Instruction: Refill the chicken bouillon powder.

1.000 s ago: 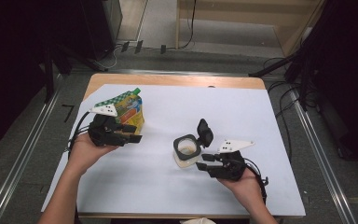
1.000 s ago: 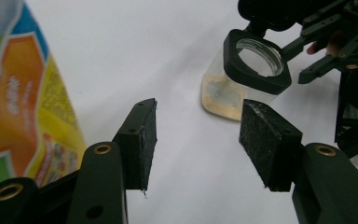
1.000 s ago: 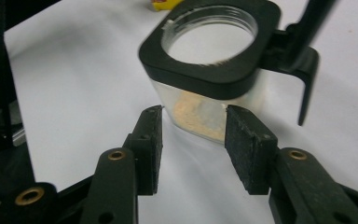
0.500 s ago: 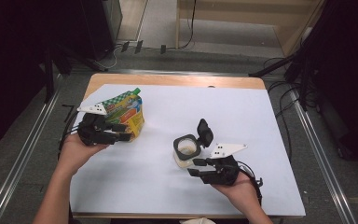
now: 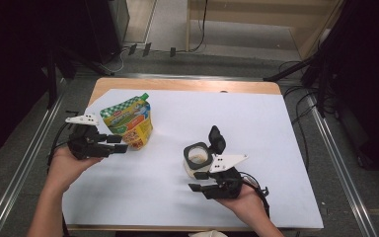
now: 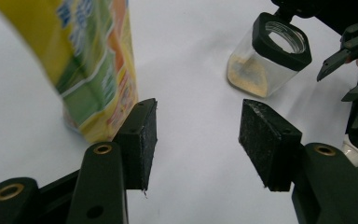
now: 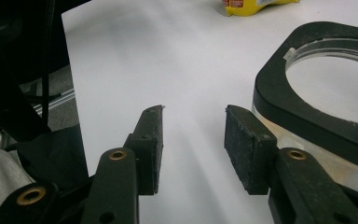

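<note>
Two hand-held grippers rest over a white sheet that covers most of a wooden table. The left gripper sits at the left of the table in the person's left hand, its black jaws pointing right. In the left gripper view its jaws stand wide apart with only bare white sheet between them; they hold nothing. A yellow-and-green printed stand-up pouch with a green corner spout stands upright just beyond that gripper, and one jaw's outer side lies right against, or just beside, the pouch's lower corner; I cannot tell whether they touch.

The right gripper lies near the front edge, right of centre, held in the right hand, with its grey three-cornered plate on top. In the right gripper view its jaws are parted to a moderate gap, empty, with plain sheet between them. A small clear glass jar with a black square-shouldered collar stands upright just beyond and beside that gripper, outside its jaws. Its black flip lid is tipped open on the far side, and a layer of tan powder lies in the bottom. The pouch and the jar stand well apart.
</note>
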The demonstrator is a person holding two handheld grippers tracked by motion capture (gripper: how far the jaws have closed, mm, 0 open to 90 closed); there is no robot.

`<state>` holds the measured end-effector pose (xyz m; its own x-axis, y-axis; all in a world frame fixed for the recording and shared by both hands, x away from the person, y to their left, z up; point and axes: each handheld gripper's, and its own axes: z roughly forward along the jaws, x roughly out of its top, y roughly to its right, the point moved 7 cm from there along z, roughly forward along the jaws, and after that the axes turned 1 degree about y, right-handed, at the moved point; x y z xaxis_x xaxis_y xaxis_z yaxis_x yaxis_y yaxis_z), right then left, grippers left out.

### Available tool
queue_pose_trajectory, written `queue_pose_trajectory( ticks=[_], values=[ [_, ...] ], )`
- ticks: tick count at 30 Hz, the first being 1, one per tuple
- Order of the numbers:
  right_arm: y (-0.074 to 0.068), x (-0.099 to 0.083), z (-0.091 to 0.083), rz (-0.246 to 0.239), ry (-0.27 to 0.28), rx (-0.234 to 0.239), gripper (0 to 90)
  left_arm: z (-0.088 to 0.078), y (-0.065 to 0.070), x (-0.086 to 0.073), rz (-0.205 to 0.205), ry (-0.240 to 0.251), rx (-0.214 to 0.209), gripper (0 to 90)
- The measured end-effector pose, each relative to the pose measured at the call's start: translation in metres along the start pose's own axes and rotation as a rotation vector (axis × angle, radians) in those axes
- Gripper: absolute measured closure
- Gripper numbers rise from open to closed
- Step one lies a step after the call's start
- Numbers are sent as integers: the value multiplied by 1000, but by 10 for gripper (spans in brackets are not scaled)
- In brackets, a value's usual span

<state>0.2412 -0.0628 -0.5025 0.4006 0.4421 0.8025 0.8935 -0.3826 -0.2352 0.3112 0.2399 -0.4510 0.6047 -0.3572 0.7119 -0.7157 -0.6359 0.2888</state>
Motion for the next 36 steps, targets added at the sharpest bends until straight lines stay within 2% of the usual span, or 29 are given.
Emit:
queue_pose_trajectory(
  ticks=[4, 10, 15, 24, 30, 36],
  values=[
    [0, 1, 4, -11, -3, 7, 581, -9, -8, -6, -29, 7, 24, 474],
    [-3, 1, 8, -16, -12, 17, 581, -13, -19, -9, -59, 7, 66, 474],
    [-5, 1, 12, -26, -19, 19, 579, -7, -25, -7, -63, 4, 85, 470],
    [-10, -1, 23, -17, -29, 18, 535, 14, -32, 12, -55, 25, 95, 482],
    [-8, -1, 25, -8, -20, 3, 517, 25, -37, 22, -58, 37, 106, 556],
    [-7, -1, 24, 7, -12, -14, 500, 25, -41, 27, -73, 64, 121, 686]
  ],
)
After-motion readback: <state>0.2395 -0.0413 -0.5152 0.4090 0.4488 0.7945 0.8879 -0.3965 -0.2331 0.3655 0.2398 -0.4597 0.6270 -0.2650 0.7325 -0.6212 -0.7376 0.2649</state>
